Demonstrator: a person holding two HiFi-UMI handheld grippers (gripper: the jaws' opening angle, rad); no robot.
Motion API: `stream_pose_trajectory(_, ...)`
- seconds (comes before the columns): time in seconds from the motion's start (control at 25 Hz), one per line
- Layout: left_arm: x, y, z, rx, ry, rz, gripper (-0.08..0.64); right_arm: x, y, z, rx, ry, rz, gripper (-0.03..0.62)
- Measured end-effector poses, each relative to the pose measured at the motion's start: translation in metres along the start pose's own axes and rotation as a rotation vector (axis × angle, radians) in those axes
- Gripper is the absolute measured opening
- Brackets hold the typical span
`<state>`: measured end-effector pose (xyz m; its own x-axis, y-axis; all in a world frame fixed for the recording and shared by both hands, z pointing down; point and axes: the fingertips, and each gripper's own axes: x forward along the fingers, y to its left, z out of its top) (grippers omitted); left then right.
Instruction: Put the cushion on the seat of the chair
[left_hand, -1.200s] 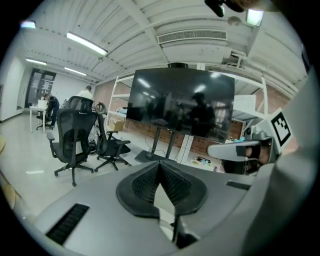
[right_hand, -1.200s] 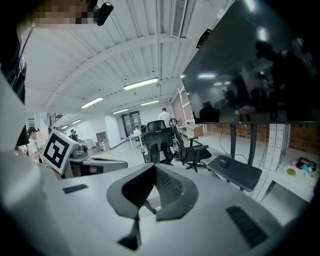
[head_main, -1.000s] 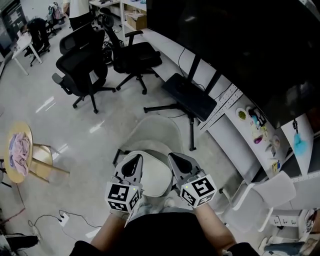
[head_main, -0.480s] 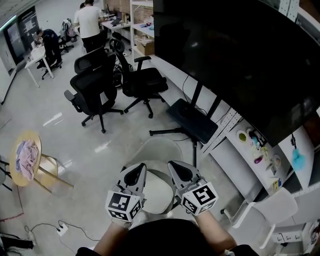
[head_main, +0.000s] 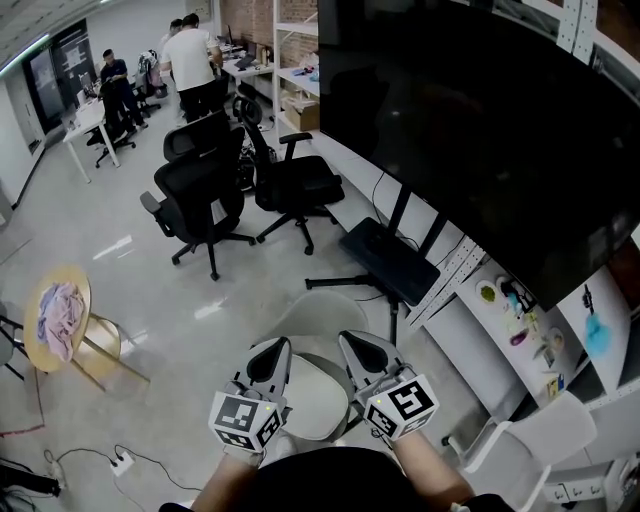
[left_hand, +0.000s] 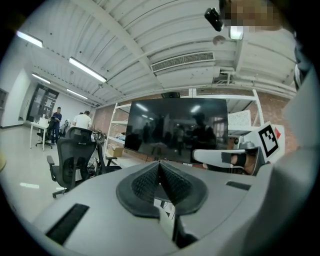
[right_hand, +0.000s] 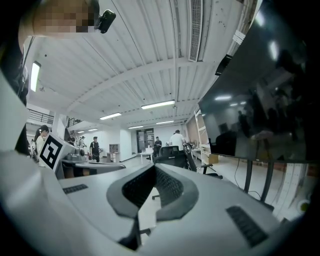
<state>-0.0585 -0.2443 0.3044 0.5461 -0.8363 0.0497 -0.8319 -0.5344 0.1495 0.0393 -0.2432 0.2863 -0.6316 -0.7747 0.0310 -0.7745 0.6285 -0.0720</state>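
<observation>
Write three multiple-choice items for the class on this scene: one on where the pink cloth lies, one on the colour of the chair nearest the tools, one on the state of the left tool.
1. The pink cloth lies: A on the round wooden table; B in a basket; C on a sofa.
2. The chair nearest the left tool is: A black; B off-white; C red.
3. The left tool is: A wide open; B shut on the cloth; C shut and empty.
Answers: 1 A, the cloth rests on the tabletop at the left of the head view. 2 B, its shell is pale. 3 C, the pads meet with nothing between them.
</observation>
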Motion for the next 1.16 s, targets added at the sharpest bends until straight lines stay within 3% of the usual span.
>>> stream_pose_trajectory(0.32, -0.007, 0.004, 0.001, -0.016, -0.014, 0.009, 0.012, -0.001, 0.006, 0.0, -0.046, 0.005, -0.014, 0.006)
stream_pose_trajectory(1.16, -0.013, 0.001, -0.004, -0.026, -0.012, 0.006, 0.011, -0.009, 0.006, -0.012, -0.035, 0.004, -0.039, 0.006)
